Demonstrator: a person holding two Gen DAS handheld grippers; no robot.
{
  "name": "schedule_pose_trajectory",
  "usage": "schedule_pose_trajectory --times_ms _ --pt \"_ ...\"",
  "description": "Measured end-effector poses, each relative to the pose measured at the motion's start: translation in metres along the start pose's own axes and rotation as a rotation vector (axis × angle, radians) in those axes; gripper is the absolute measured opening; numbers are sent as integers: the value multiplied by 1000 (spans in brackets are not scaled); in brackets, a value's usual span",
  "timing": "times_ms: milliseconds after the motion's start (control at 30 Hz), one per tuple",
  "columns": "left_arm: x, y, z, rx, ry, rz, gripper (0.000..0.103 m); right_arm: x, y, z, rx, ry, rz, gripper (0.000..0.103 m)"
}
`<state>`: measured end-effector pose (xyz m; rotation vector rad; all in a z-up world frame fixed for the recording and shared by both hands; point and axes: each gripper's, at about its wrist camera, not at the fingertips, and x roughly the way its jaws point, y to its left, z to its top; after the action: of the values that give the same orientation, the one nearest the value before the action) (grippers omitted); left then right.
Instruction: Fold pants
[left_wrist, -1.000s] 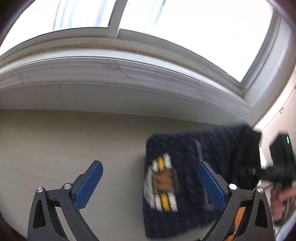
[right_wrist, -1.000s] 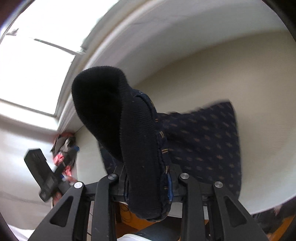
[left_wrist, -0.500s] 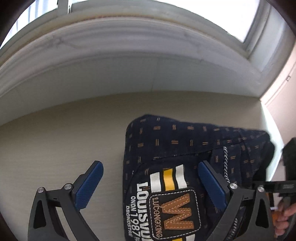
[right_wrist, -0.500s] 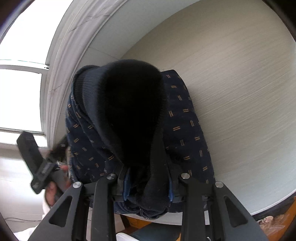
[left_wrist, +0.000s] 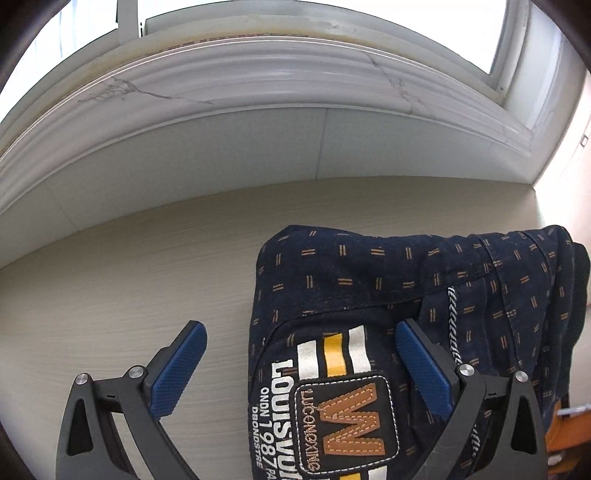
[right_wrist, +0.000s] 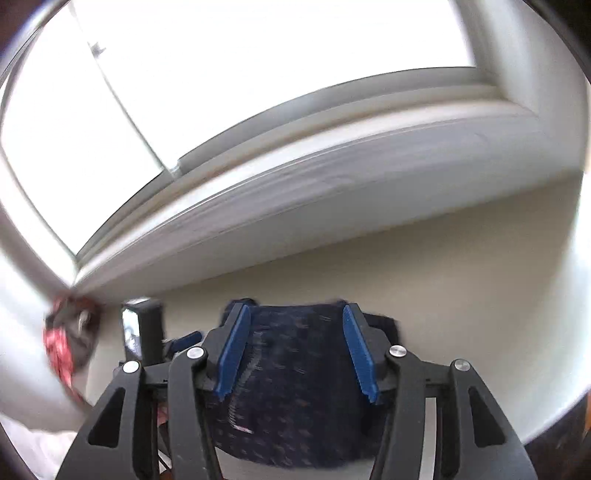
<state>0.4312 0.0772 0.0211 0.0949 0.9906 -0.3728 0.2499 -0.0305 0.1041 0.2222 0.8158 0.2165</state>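
Folded into a compact navy bundle with small orange dashes and a stitched patch, the pants (left_wrist: 399, 295) lie on the pale beige table (left_wrist: 129, 273) below the window sill (left_wrist: 258, 85). Left gripper (left_wrist: 299, 369) spread wide above the bundle's near corner, grasping nothing; right gripper (right_wrist: 295, 350) just been opening, blue pads clear of the cloth, apparently released, though blurred. Fold seemingly finished; next, perhaps a light press or squaring of edges.

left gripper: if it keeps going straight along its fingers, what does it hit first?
Most likely the folded pants: the open left gripper points down at their near-left part, by the logo patch. Its left finger would meet the bare table. Depth unclear.
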Motion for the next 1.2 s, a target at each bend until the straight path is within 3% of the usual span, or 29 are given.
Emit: schedule_pose_trajectory --times_ms 33,67,133,233,300,467,633,767,933,1033,1100,1200 --pt "-3 4 -5 0 -3 0 103 17 9 0 -23 43 15 17" --pt "-4 4 -6 2 -6 -1 103 31 12 0 -30 71 20 7" --pt "-5 5 -8 3 -12 -3 103 66 1 -5 -15 144 -7 6" --pt "-4 11 -16 -17 -6 -37 103 90 -25 -25 47 185 -62 0" --pt "-4 16 -24 -43 -4 -69 103 98 -47 -39 118 181 -3 0" --pt "1 17 -35 -79 3 -74 103 116 -59 -45 135 185 53 0" --pt "-10 21 -29 -97 36 -84 103 118 -54 -41 76 185 18 0" --pt "-32 24 -44 -81 33 -79 103 101 -45 -34 55 143 27 0" --pt "-36 30 -62 -102 39 -61 103 64 -5 -52 -104 78 -32 0" --pt "-32 25 -64 -70 35 -35 103 60 -1 -79 -145 92 -68 0" --pt "-28 21 -65 -49 34 -23 103 65 -10 -96 -138 113 -138 0" --pt "-21 18 -70 -32 34 -53 103 73 -50 -118 8 116 -93 0"
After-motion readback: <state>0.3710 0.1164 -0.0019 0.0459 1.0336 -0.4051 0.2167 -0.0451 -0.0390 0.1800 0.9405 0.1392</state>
